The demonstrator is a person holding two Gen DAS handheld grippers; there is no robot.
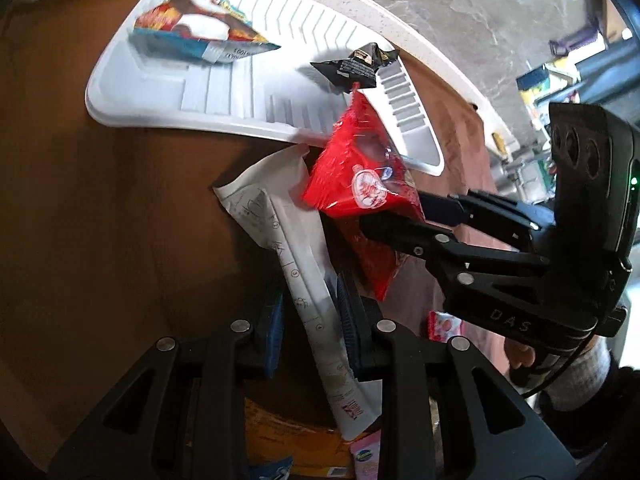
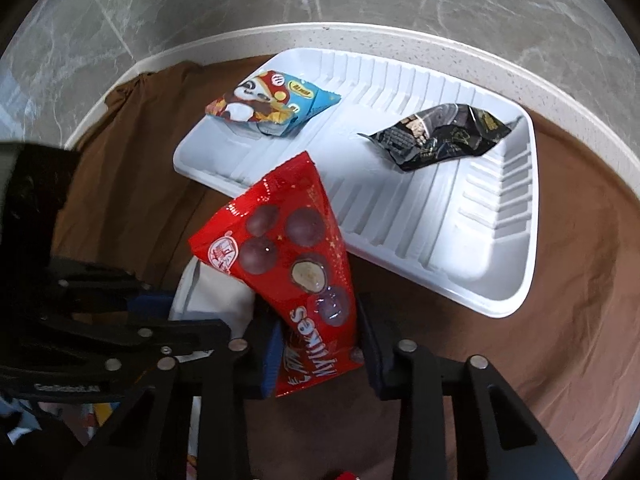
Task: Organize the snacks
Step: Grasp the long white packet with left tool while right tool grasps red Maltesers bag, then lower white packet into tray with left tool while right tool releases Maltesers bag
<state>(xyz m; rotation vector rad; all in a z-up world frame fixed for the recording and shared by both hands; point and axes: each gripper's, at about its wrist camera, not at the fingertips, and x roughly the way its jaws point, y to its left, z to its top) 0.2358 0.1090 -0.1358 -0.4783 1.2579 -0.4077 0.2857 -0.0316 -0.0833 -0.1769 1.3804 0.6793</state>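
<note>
A white ribbed tray [image 2: 460, 232] lies on a brown cloth and holds a blue panda snack bag [image 2: 272, 100] and a black snack bag [image 2: 440, 136]. My right gripper [image 2: 318, 354] is shut on a red chocolate-ball bag [image 2: 296, 248], held just short of the tray's near edge. In the left wrist view the tray [image 1: 224, 92], the panda bag [image 1: 196, 28], the black bag [image 1: 356, 64] and the red bag [image 1: 356, 184] all show. My left gripper [image 1: 310, 326] is shut on a white packet [image 1: 296, 264], held beside the red bag.
The brown cloth [image 2: 560, 320] covers a round table with a pale rim [image 2: 400, 36]; grey marble floor lies beyond. More snack packets, orange and pink [image 1: 304, 444], lie low under my left gripper. A small red packet [image 1: 442, 326] lies on the cloth.
</note>
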